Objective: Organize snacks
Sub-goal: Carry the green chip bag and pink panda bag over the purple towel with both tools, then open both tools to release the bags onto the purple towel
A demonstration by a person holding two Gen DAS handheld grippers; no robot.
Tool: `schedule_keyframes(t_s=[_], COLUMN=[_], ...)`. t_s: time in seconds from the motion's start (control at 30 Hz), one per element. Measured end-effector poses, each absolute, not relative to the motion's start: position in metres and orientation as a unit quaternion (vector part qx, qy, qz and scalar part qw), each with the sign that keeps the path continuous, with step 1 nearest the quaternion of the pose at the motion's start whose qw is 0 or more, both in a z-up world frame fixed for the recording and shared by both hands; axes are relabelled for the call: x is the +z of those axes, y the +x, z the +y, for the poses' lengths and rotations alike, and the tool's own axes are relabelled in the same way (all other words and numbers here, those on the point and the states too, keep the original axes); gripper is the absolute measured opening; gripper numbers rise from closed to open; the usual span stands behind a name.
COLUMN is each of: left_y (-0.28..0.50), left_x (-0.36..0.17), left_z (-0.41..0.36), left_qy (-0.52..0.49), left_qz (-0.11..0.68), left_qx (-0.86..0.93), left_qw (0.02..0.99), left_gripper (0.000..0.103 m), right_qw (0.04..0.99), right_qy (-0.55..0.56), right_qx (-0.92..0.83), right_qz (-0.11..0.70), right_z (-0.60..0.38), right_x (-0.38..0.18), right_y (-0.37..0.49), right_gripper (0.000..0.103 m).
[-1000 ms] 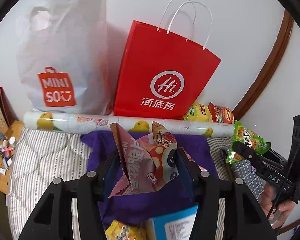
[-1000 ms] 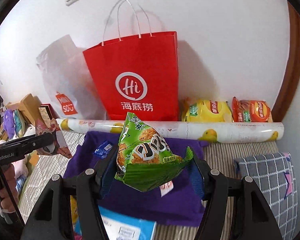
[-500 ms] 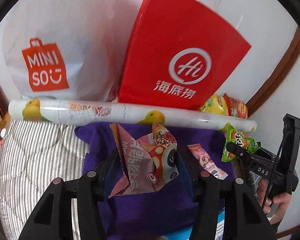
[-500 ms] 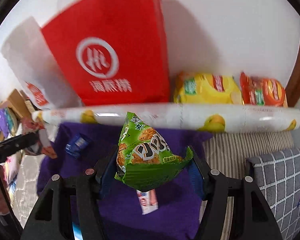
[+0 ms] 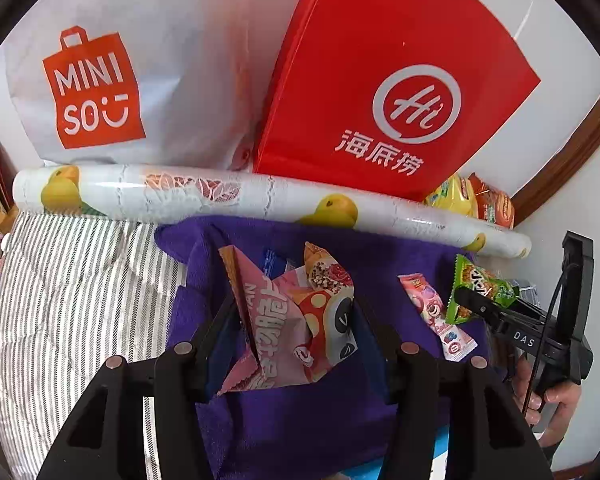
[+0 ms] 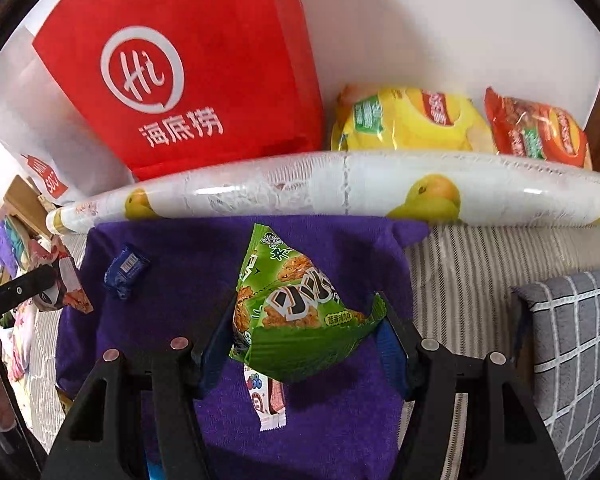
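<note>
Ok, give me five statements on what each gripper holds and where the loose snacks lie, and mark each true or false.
1. The left gripper is shut on the pink snack packet. True.
2. The right gripper is open and holds nothing. False: it is shut on the green snack packet.
3. The yellow chip bag lies on the purple cloth. False: it sits behind the patterned roll, by the wall.
4. A small blue packet lies on the purple cloth. True.
5. The red paper bag lies flat on the cloth. False: it stands behind the roll.

Purple cloth [image 6: 188,248] — striped quilt [image 5: 80,280] — seemingly lemon-printed roll [image 6: 340,188].
</note>
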State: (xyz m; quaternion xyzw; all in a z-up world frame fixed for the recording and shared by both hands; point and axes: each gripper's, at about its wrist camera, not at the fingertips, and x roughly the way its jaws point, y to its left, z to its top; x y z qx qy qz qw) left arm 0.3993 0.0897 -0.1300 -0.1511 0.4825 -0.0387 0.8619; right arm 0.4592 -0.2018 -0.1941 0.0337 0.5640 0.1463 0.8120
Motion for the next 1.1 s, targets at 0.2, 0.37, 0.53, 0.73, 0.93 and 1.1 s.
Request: schedule_keyframes(t_s=[0.2,0.37,0.53,0.73,0.93,1.1], left_y=[0.4,0.402,0.405,0.408,0.411,0.413], left_x=[-0.133,-0.135,-0.139,-0.148,-0.157,-0.162], left_z=[0.086,0.085,0.082,0.078,0.072,0.064], left_qy=[-0.14,-0.14,-0.137,-0.135,-0.126,-0.125], left_qz=[0.488,0.492,0.499,0.51,0.522,0.526], left_qx=[-0.035,-0.033,-0.033,-0.034,-0.027,-0.032], left_qw=[0.861,0.858,0.855,0.849,0.843,0.841], left_gripper=[0.053,0.053,0.053,0.053,0.053,0.053], right_qw=[0.8,0.795,0.793,0.811,0.831,0.84], right_qy=[0.028,0.033,0.011,-0.011,0.001,0.012], right_qx=[0.156,0.152,0.151,0.163,0.169,0.176], right_qz=[0.579,0.586,0.591,0.561,0.53,0.513], right_z=[-0.194,-0.194,-0.188,-0.183,-0.193,-0.196], right_x=[-0.205,-0.207,-0.204,-0.178,-0.152,-0.139], right_y=[0.459,0.459,0.457,0.447,0.435,0.436], right_gripper=[0.064,0.066,0.075,0.08,0.08,0.08])
